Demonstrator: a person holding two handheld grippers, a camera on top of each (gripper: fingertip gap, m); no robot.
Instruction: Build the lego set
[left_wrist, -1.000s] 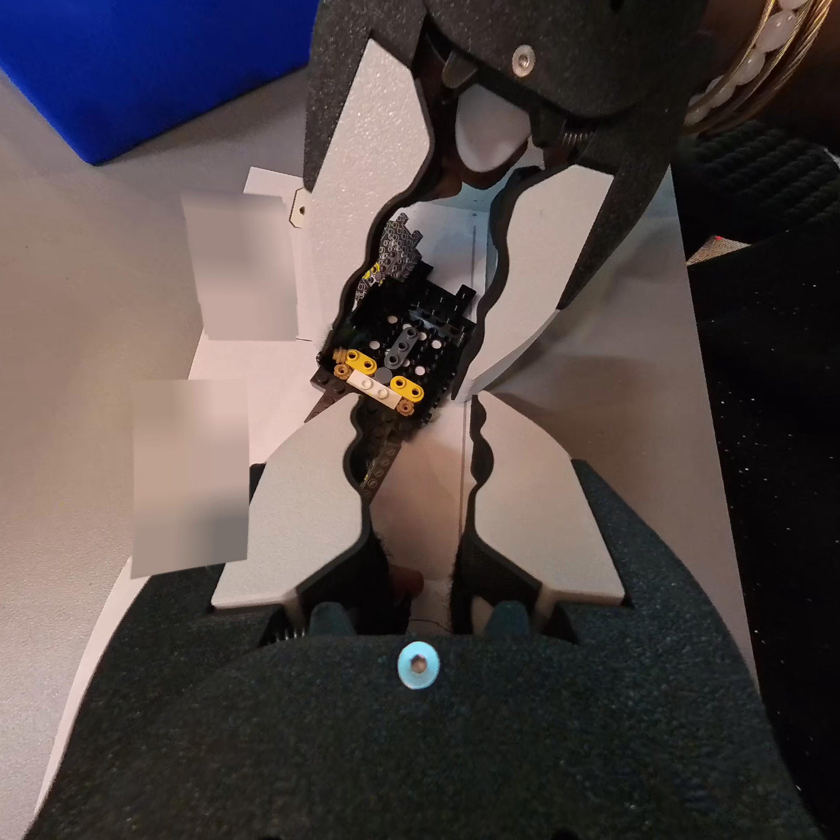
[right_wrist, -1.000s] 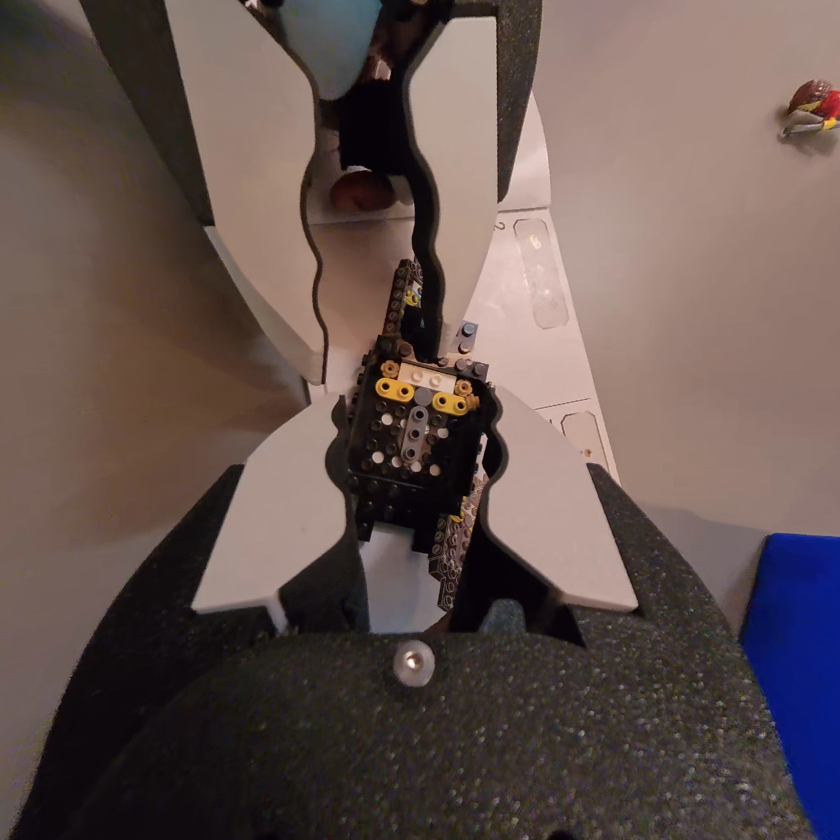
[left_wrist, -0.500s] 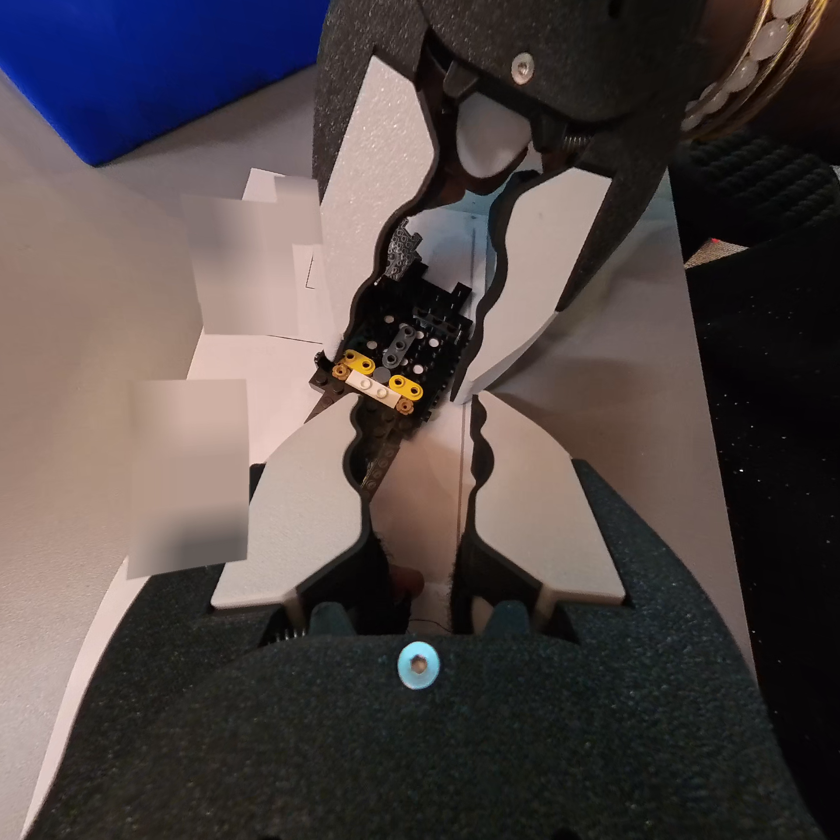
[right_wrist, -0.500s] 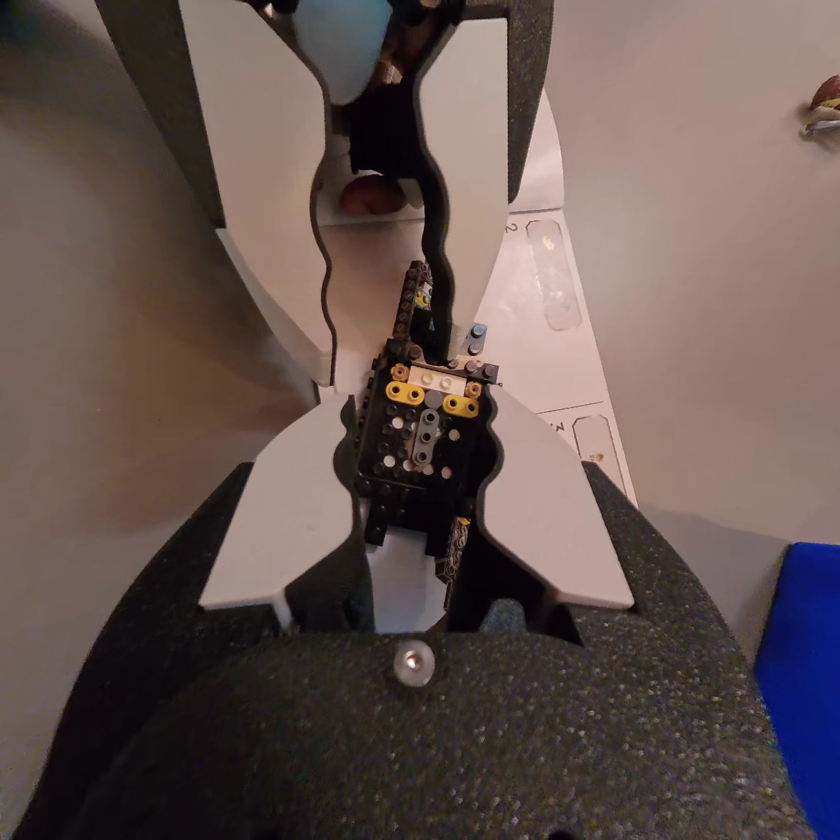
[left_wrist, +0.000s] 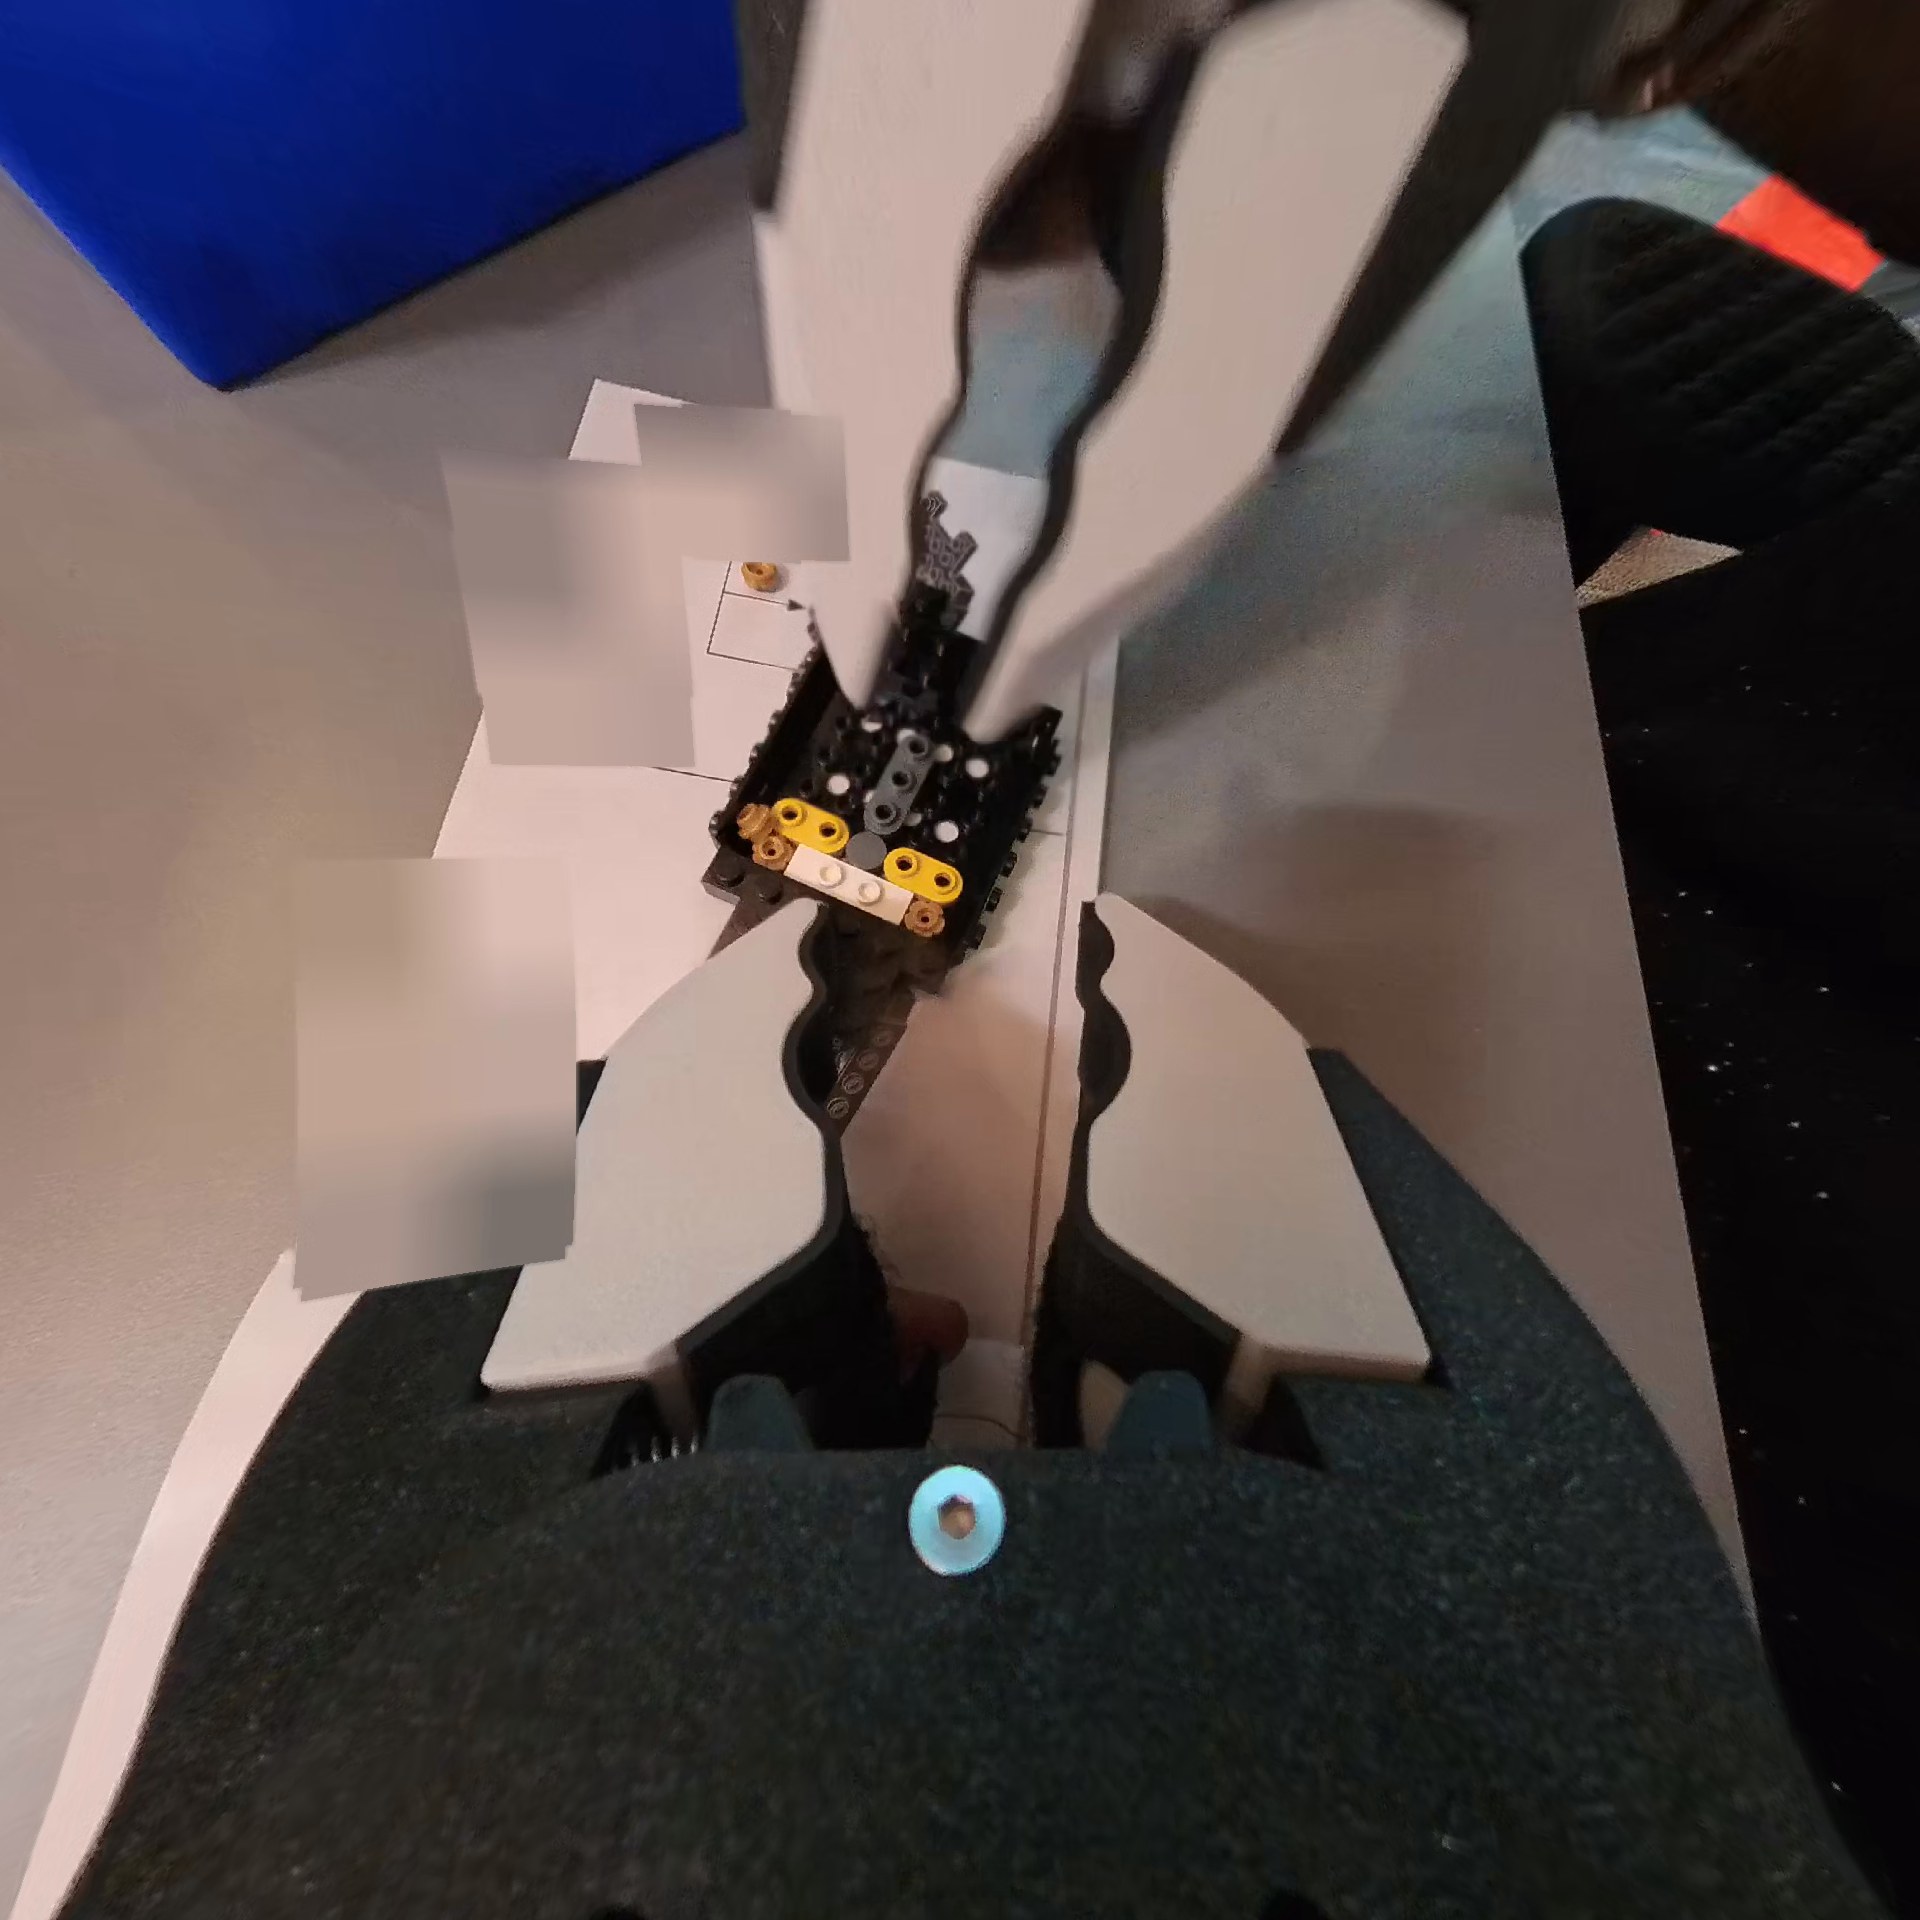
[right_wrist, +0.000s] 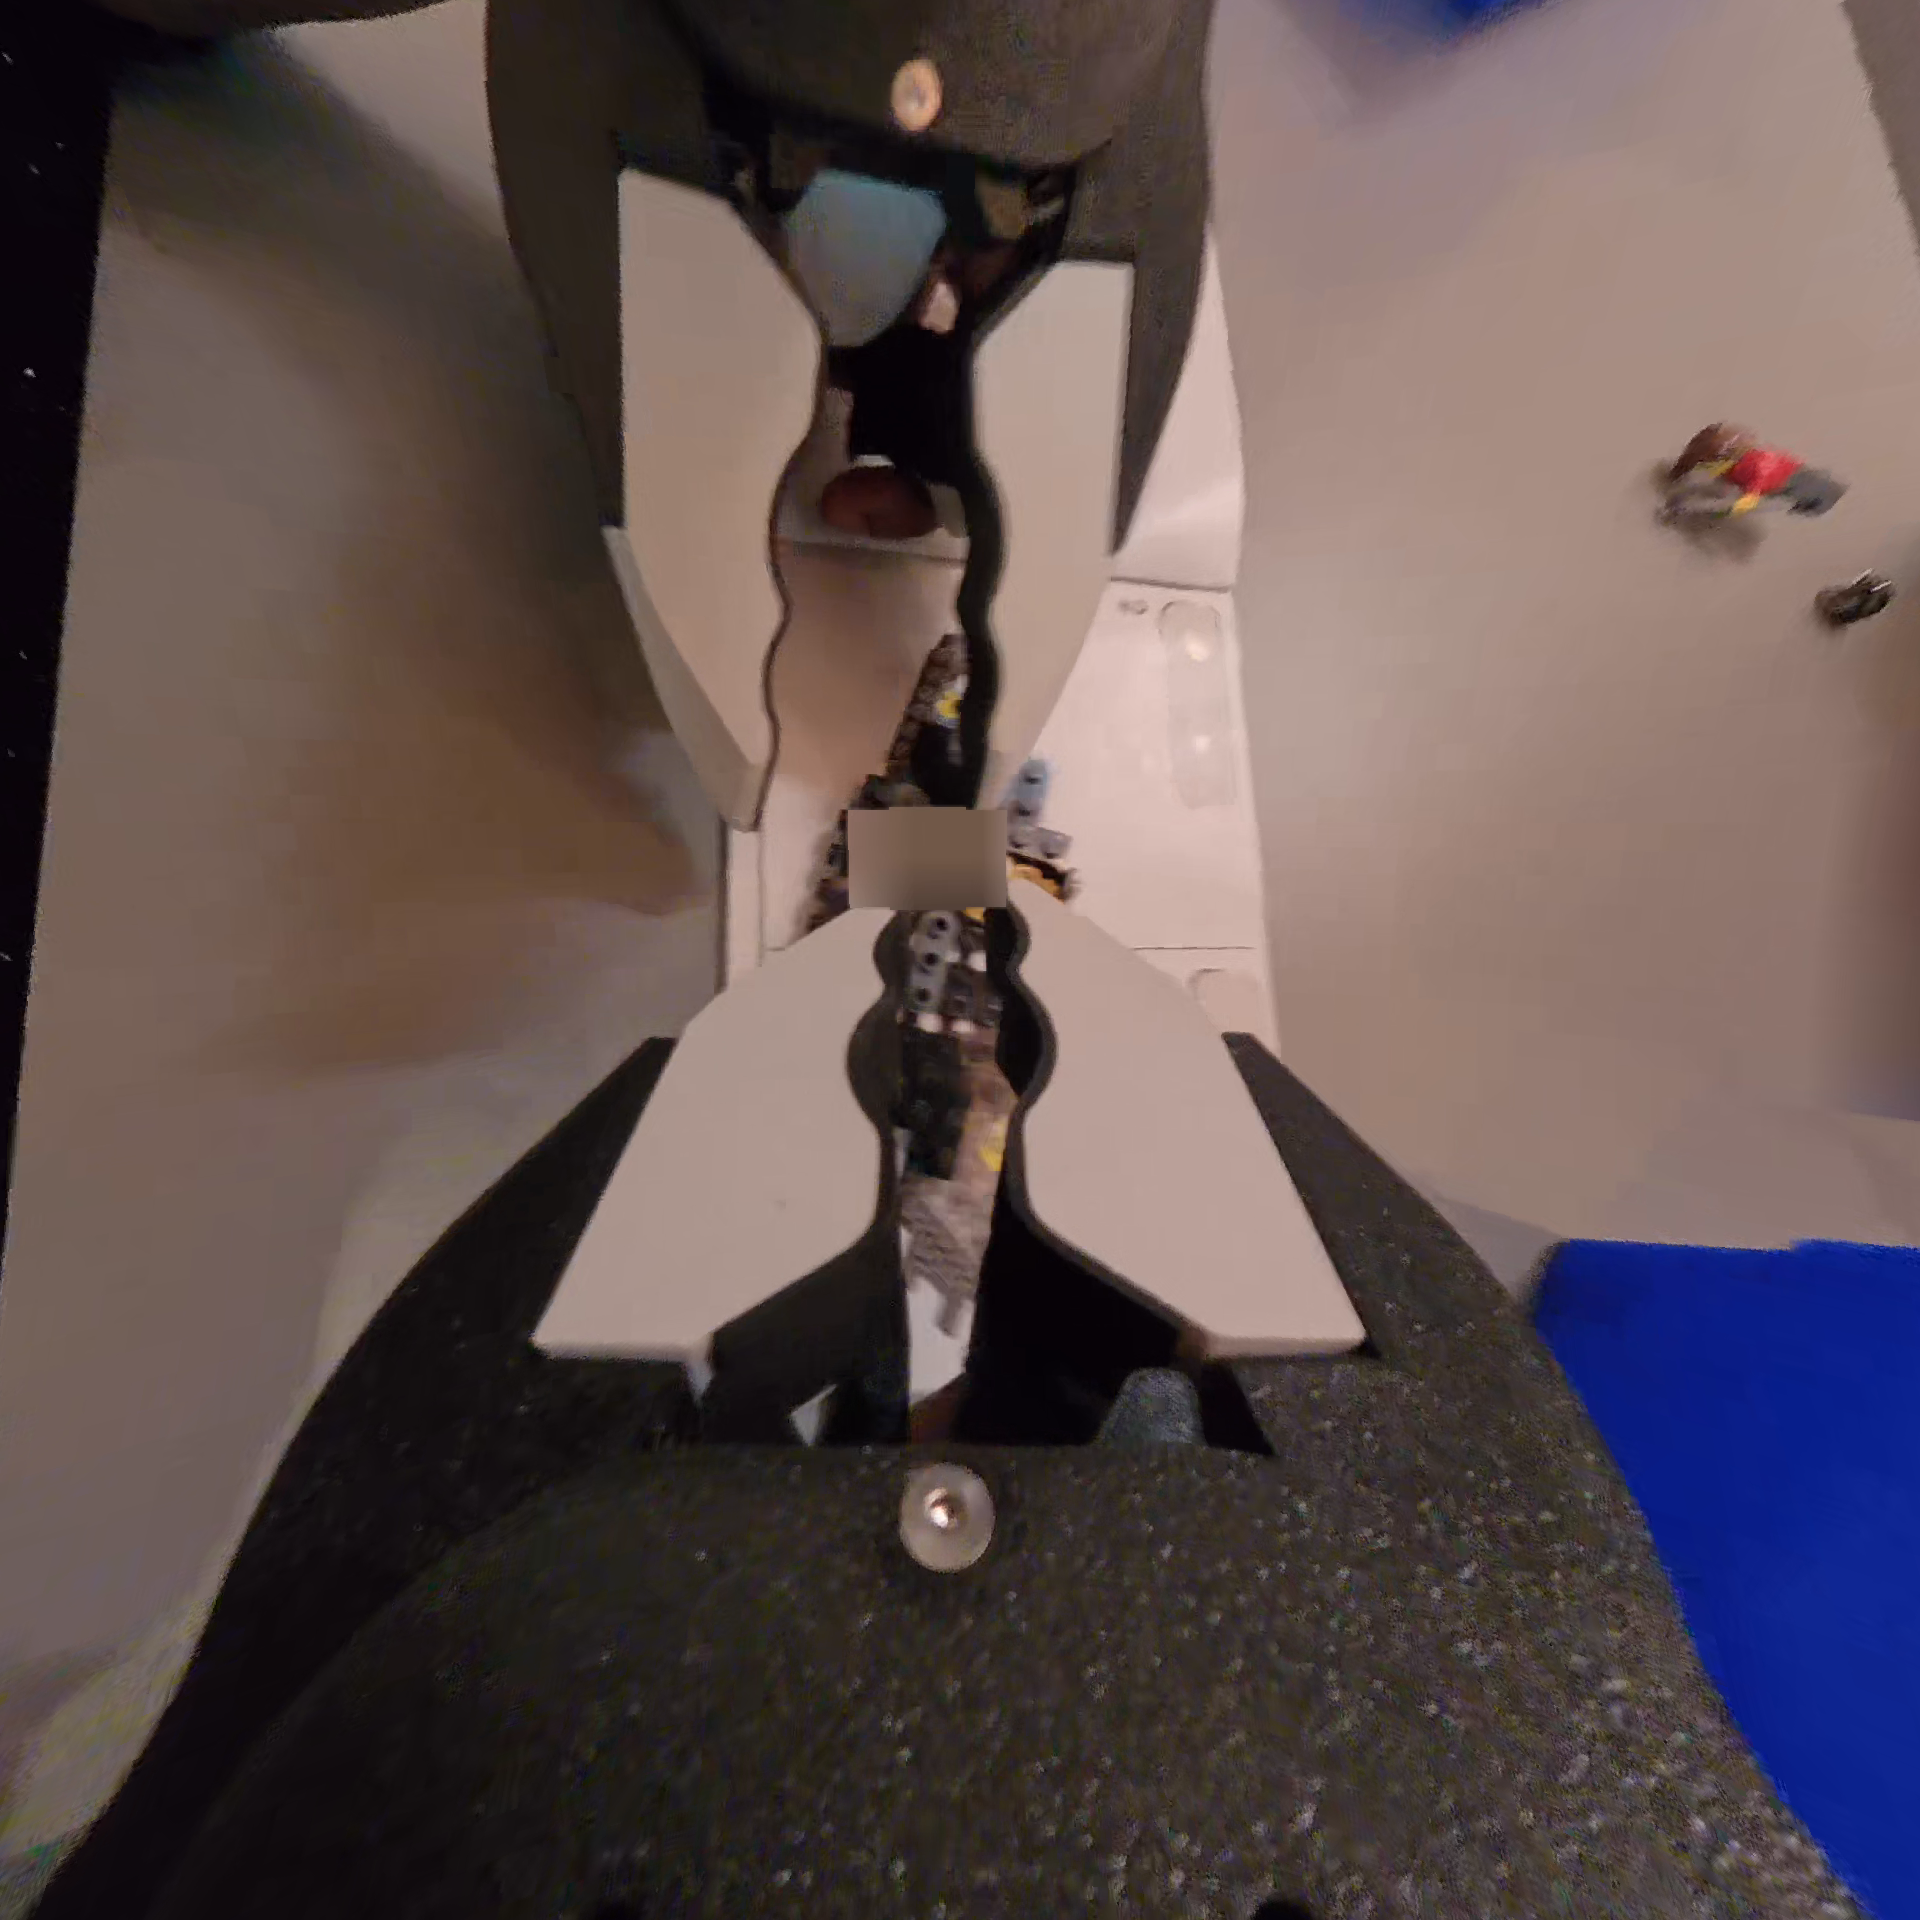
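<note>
Where the left wrist view looks down its own fingers, the left gripper (left_wrist: 945, 914) stands open, its pale wavy-edged pads apart; the black brick model (left_wrist: 894, 810) lies just past the tips on the white instruction sheet (left_wrist: 582, 831), and a dark studded wing of the model runs back along the inner edge of the left pad, though actual contact cannot be told. That model is an open-topped box of black studded plates, its floor pierced with round holes, with a grey holed strip down the middle, two yellow rounded plates, a white two-stud plate and small gold round pieces along its near edge. Beyond the model's far end the right gripper (left_wrist: 914, 696) reaches in, blurred, its fingers drawn narrow over the model's far part; whether the pads press on it cannot be told. Left of the model a loose gold round piece (left_wrist: 761, 575) sits on the sheet, and farther left lies a blue bin (left_wrist: 312, 156). From the right wrist view, the right gripper (right_wrist: 940, 925) shows a slim gap with black and grey brickwork filling it, smeared by motion. Only this view shows, well right of the model, a small red and brown figure (right_wrist: 1745, 483) and a dark small part (right_wrist: 1855, 601) on the pale table (right_wrist: 1558, 831).
</note>
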